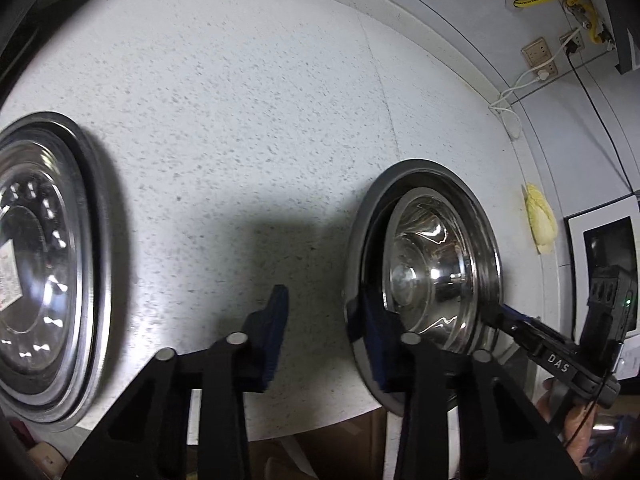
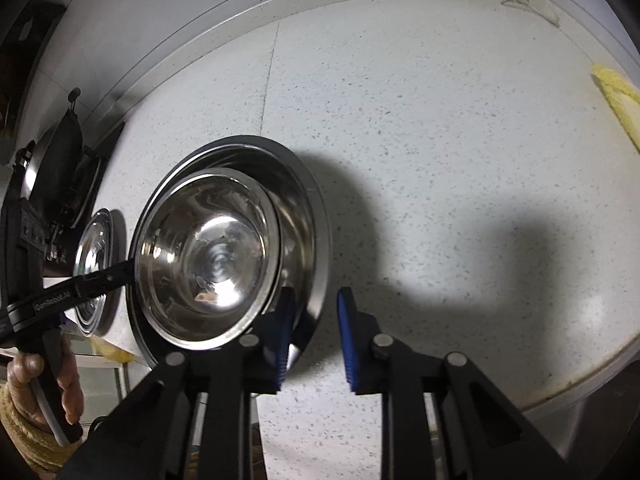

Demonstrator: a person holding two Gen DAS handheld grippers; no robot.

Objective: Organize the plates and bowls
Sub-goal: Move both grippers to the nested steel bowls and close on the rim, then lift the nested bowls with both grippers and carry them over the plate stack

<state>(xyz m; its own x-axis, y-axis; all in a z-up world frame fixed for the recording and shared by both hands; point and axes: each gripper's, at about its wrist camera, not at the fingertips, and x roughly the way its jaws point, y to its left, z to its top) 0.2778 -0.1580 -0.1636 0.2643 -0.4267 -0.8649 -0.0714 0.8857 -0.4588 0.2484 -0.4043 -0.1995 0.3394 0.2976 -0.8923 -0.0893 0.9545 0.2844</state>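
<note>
- Because both grippers are spread and neither clamps anything, the small bowl (image 2: 208, 256) sits loose inside the wide plate (image 2: 308, 208) on the speckled counter (image 2: 440, 140), free to slide if nudged.
- The left gripper (image 1: 320, 332) has one blue pad at the plate's left rim and the other out over bare counter, fingers apart; closing here could catch only the plate's thin edge, and polished steel may slip out.
- The right gripper (image 2: 312, 336) hangs parted at the plate's near right rim, one pad just over that rim, the other over the counter. Pushed forward, it could shove plate and bowl together rather than lift either.
- The stack lies near the counter's front edge in the left wrist view, so a sideways knock risks tipping it off.
- With both tools meeting at one stack from opposite sides, their fingers could collide or pull against each other.
- A second plate (image 1: 52, 264) rests well apart on the left; carrying the bowl over could clang it against that rim.
</note>
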